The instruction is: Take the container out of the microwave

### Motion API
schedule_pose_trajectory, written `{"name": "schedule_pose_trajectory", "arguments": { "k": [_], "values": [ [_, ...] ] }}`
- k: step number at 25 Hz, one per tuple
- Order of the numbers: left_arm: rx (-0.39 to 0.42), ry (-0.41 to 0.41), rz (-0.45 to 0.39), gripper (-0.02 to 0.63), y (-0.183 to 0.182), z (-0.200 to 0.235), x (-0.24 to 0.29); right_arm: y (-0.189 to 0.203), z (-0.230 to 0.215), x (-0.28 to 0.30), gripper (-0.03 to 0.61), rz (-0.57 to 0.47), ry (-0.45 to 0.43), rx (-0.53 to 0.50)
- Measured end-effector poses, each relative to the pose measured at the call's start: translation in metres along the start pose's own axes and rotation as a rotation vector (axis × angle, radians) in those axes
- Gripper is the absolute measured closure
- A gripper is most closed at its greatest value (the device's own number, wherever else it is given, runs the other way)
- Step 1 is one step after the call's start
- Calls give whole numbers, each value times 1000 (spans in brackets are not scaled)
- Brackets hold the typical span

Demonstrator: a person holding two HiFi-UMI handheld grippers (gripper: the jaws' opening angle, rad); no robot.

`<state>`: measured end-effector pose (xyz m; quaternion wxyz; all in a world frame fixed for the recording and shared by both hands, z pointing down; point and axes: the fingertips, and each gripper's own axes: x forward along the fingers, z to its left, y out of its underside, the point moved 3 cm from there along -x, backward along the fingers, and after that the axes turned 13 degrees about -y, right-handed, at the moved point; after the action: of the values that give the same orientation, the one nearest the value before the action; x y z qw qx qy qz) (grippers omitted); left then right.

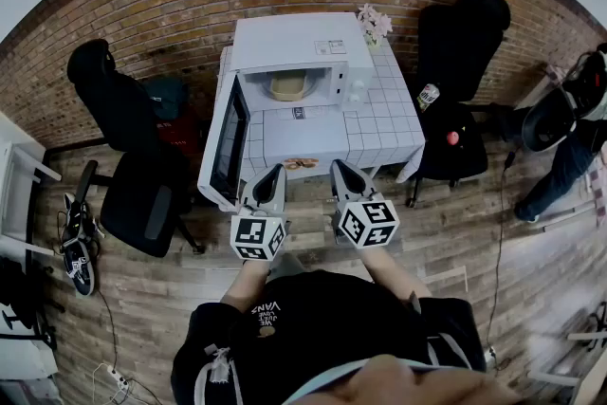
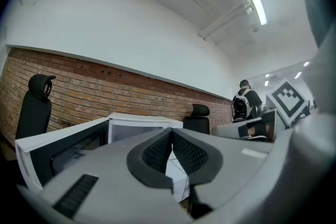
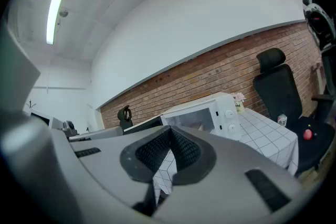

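A white microwave (image 1: 296, 47) stands on a table with a white checked cloth (image 1: 379, 123). Its door (image 1: 228, 142) hangs open to the left. Inside sits a tan container (image 1: 289, 87). My left gripper (image 1: 266, 185) and right gripper (image 1: 347, 178) are held side by side at the table's near edge, both shut and empty, well short of the microwave. In the left gripper view the microwave (image 2: 137, 126) shows beyond the shut left gripper (image 2: 171, 136). The right gripper view shows the microwave (image 3: 202, 113) past the shut right gripper (image 3: 171, 136).
Black office chairs stand left (image 1: 142, 194) and right (image 1: 455, 43) of the table. A small flower vase (image 1: 374, 26) sits beside the microwave. A bottle (image 1: 429, 96) and a red ball (image 1: 452, 138) lie on the right chair. Another person (image 1: 569, 128) stands at far right.
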<state>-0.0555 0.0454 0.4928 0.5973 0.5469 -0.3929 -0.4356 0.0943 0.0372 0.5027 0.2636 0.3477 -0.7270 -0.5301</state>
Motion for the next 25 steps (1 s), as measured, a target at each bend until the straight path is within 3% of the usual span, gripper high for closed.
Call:
{"name": "schedule_pose_trajectory", "arguments": {
  "k": [9,25],
  "values": [
    [-14,8,11,603,3,3,30,1,-21,20,574,4,-2,49],
    [-18,88,85,603,24,49,107,1,-59,109,574,17,62,82]
  ]
}}
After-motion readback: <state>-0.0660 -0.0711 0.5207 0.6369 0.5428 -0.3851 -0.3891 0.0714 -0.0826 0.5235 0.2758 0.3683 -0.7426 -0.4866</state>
